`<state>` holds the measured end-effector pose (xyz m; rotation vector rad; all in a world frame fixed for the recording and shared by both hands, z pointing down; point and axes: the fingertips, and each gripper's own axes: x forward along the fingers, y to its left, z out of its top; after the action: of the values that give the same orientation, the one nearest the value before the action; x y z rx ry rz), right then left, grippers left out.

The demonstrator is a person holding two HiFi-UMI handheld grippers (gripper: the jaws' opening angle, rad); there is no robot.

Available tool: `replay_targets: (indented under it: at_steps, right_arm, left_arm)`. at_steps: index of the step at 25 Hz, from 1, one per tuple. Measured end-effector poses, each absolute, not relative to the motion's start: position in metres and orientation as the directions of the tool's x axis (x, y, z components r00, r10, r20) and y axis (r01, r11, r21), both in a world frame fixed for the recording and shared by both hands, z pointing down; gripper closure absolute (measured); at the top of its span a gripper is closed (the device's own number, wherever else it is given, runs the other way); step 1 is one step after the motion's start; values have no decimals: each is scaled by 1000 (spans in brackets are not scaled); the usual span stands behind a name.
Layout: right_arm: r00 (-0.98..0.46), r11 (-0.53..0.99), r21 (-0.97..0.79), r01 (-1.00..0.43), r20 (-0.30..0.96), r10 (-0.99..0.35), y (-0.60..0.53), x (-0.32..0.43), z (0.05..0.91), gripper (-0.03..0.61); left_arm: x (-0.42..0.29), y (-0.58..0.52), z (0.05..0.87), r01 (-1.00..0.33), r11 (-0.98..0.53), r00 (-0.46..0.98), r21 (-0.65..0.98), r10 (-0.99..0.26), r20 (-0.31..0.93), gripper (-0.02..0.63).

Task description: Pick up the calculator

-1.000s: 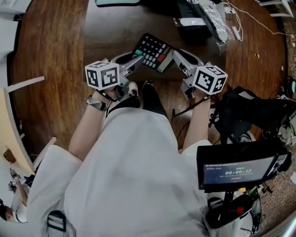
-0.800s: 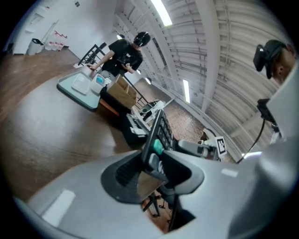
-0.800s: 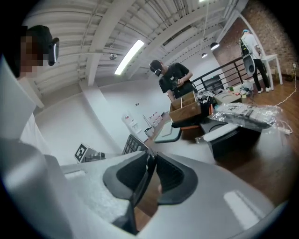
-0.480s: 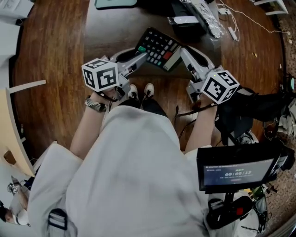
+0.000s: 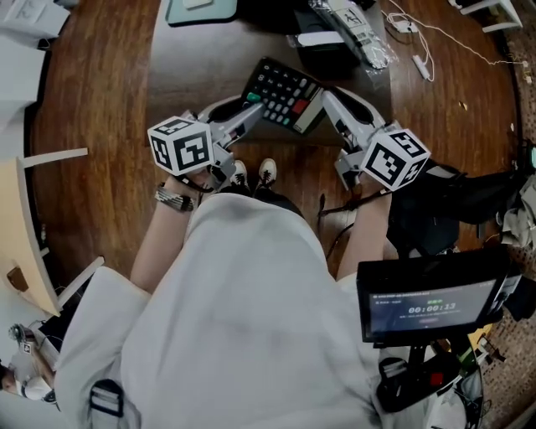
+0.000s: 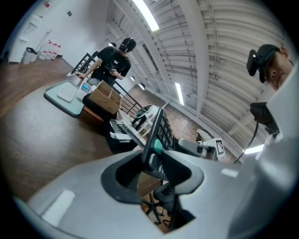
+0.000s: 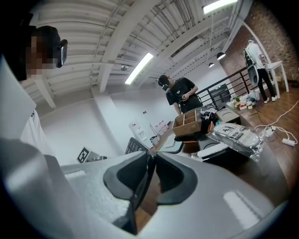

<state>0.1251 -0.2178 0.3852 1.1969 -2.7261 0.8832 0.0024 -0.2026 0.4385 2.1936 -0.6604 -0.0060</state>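
Observation:
The black calculator (image 5: 280, 94), with a green and a red key, hangs in the air over the near edge of the dark wooden table (image 5: 201, 67). My left gripper (image 5: 253, 103) is shut on its left edge and my right gripper (image 5: 319, 100) is shut on its right edge. The left gripper view shows the calculator (image 6: 161, 127) edge-on, standing out of my left gripper (image 6: 154, 151). In the right gripper view its thin edge (image 7: 140, 186) runs between the pads of my right gripper (image 7: 150, 161).
At the table's far side stand a black box with a plastic-wrapped pack (image 5: 347, 29) and a teal tray (image 5: 201, 8). A white cable (image 5: 423, 46) lies at the right. A black bag (image 5: 456, 201) and a small screen (image 5: 427, 303) sit by my right arm. People stand far off.
Both grippers have risen with the calculator held between them, and their marker cubes show larger and nearer. Both grips look the same as before.

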Motion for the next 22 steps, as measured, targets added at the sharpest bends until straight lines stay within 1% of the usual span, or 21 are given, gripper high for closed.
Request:
replay_targets:
  at_steps: [6, 12, 16, 22]
  right_arm:
    - [-714, 585, -446, -677, 205, -670, -219, 133, 359, 512]
    - [-715, 618, -405, -674, 151, -682, -220, 131, 335, 512]
    - [-712, 631, -384, -674, 113, -692, -217, 125, 326, 512]
    - [-705, 651, -331, -683, 69, -706, -222, 118, 306, 512]
  left_arm:
    - [11, -205, 416, -457, -551, 857, 698, -482, 180, 463]
    - [9, -211, 392, -461, -616, 858, 639, -493, 144, 462]
    - [2, -214, 381, -465, -664, 864, 586, -485, 136, 462]
    - [-5, -225, 363, -445, -706, 876, 551, -472, 102, 462]
